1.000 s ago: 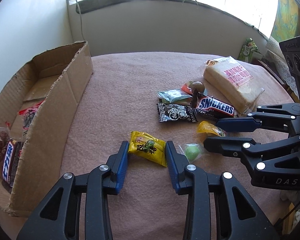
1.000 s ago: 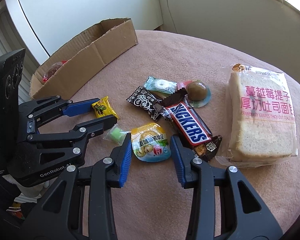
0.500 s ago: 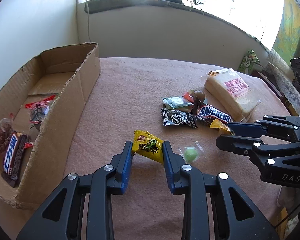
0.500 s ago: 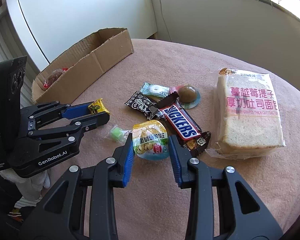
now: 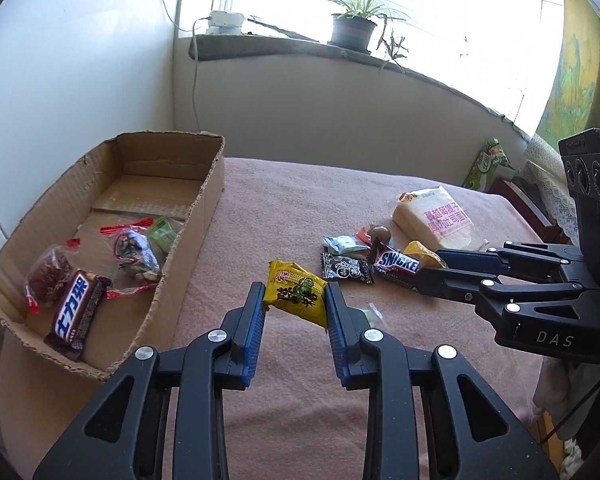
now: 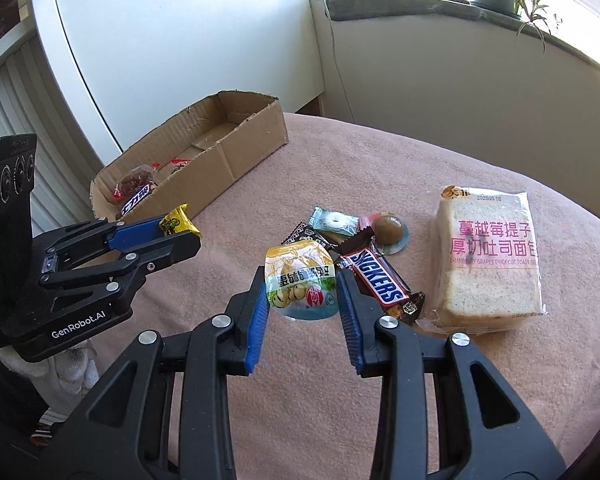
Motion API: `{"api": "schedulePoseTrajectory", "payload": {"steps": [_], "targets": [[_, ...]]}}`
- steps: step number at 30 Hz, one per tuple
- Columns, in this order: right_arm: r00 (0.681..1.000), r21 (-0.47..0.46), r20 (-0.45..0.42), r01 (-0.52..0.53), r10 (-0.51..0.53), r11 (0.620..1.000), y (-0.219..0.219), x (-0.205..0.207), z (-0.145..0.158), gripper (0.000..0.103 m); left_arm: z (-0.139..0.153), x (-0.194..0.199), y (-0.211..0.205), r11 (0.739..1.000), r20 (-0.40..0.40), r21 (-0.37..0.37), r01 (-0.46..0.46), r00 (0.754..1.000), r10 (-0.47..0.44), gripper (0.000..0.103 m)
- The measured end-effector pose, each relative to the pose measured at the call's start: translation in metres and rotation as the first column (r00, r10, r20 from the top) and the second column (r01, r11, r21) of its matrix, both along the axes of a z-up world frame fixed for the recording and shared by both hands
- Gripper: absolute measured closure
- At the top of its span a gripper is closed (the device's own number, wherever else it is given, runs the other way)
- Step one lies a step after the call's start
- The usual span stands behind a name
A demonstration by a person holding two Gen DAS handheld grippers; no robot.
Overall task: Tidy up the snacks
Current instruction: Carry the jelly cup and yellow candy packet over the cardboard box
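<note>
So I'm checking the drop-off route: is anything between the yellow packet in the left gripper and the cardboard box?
Nothing visible. The yellow packet, clamped in the left gripper, faces bare pink cloth up to the cardboard box's near wall, which it must clear.

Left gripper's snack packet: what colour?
Yellow packet with black characters and a green graphic, clamped in the left gripper. Clearest in the left wrist view.

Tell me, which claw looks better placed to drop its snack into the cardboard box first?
Probably the left claw. It grips the yellow packet right beside the cardboard box, while the right claw, holding the yellow-green pouch, sits farther off, with the left claw between it and the box.
</note>
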State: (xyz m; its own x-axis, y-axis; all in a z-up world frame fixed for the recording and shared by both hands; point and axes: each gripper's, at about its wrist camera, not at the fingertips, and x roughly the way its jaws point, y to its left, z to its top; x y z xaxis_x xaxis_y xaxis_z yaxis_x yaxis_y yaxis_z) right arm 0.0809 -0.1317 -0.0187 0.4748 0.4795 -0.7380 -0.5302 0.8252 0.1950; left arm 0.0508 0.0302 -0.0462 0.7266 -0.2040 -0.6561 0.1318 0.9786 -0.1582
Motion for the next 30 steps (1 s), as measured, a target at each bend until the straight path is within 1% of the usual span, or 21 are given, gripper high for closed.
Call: {"api": "schedulePoseTrajectory", "payload": {"steps": [5,12,20,30], "targets": [[1.000,0.005,0.024,-0.019,0.019,1.000,0.012,0.000,0.013,0.068,0.011,-0.008,0.014,0.999,0.033,-0.012,-0.035,0.999,0.035,0.075],[0.997,0.006,0.057,-0.048,0.048,0.999,0.034,0.009,0.028,0.068,0.017,-0.015,0.042,0.996,0.052,-0.020,-0.091,0.994,0.092,0.075],[0.993,0.000,0.088,-0.082,0.082,0.997,0.066,0.024,0.041,0.068,0.020,-0.016,0.071,0.989,0.059,-0.031,-0.148,0.987,0.149,0.075],[0.990,0.001,0.087,-0.114,0.113,0.994,0.102,0.051,0.048,0.068,0.017,-0.014,0.092,0.983,0.047,-0.047,-0.178,0.983,0.180,0.075]]}}
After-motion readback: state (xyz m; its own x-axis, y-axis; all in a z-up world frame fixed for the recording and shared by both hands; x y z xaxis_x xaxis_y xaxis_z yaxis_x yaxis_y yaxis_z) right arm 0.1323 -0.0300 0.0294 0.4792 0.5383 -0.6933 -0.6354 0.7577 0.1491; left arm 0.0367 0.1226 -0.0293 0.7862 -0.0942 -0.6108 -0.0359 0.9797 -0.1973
